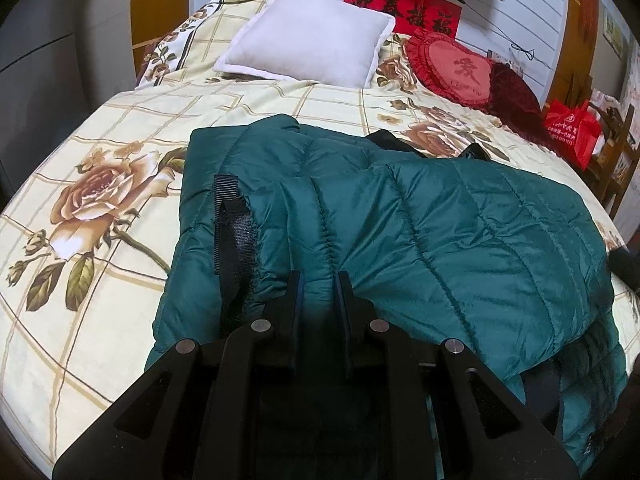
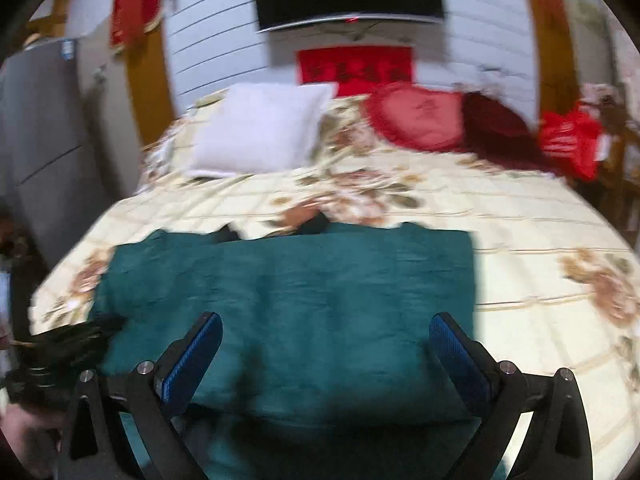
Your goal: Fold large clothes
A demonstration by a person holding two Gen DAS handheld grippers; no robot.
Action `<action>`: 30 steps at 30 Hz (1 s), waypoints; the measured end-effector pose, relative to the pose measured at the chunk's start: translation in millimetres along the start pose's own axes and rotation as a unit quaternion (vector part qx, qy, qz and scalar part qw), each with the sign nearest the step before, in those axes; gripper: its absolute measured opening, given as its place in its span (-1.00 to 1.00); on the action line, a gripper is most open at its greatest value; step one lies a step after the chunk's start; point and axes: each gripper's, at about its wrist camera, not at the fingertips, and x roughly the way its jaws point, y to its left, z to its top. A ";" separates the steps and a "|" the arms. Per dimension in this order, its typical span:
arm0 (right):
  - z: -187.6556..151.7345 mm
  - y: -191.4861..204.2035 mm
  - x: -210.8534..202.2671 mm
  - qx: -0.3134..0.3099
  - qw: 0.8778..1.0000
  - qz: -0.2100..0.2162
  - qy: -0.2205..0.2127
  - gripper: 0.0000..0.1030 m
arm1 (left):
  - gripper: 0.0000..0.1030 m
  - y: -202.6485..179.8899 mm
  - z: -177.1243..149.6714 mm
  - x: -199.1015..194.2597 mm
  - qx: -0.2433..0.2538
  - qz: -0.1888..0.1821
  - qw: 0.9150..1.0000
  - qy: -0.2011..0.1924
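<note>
- The green jacket (image 1: 400, 220) lay on the bed (image 1: 100, 280), already folded into a rough rectangle; judging by the sleeve (image 1: 288, 200) crossed over the body, a final fold or smoothing seemed left.
- The left gripper (image 1: 319, 280) had its fingers nearly closed, pinching a jacket ridge.
- The right gripper (image 2: 325, 332) hovered above the jacket's near edge, fingers wide apart and empty; that view was blurred.
- A white pillow (image 1: 308, 36) and red cushion (image 1: 452, 68) sat far back, well apart; nothing blocked the fold.
</note>
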 end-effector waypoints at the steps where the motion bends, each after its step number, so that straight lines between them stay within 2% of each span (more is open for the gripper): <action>1: -1.8 3.7 7.2 -0.004 1.000 0.003 0.015 0.99 | -0.71 0.3 0.1 0.2 0.000 0.000 1.000 0.000; 4: -21.0 8.8 48.6 -0.028 0.995 -0.001 0.100 1.00 | -0.70 -1.2 -0.2 0.5 0.000 -0.001 1.000 0.001; 12: -25.1 0.9 50.5 -0.018 0.994 0.010 0.108 1.00 | -0.71 -0.4 1.9 -2.2 -0.004 -0.011 1.000 0.007; 14: -21.9 -0.7 39.4 -0.011 0.995 0.013 0.100 1.00 | -0.71 1.9 5.1 -11.1 0.004 -0.016 1.000 0.015; 18: -17.5 -14.2 -11.0 0.038 0.998 0.022 0.045 0.99 | -0.70 19.1 1.7 -44.8 -0.014 -0.018 1.000 0.017; 21: -24.9 -29.3 -48.9 0.056 0.998 -0.015 0.024 0.99 | -0.70 26.8 -13.5 -73.0 0.025 0.009 1.000 0.017; 24: -55.0 -50.6 -88.1 0.071 0.996 -0.040 0.019 0.99 | -0.70 38.9 -39.4 -99.3 0.062 0.024 0.998 0.024; 28: -107.5 -68.2 -123.1 0.075 0.996 -0.042 0.039 0.99 | -0.70 63.3 -74.1 -123.3 0.052 0.033 0.997 0.040; 29: -116.6 -70.9 -129.1 0.069 0.996 -0.043 0.043 0.99 | -0.55 72.4 -85.8 -129.7 0.042 0.035 0.997 0.047; 30: -125.7 -73.1 -137.7 0.063 0.996 -0.043 0.044 0.99 | -0.08 77.8 -92.8 -133.5 0.035 0.037 0.997 0.051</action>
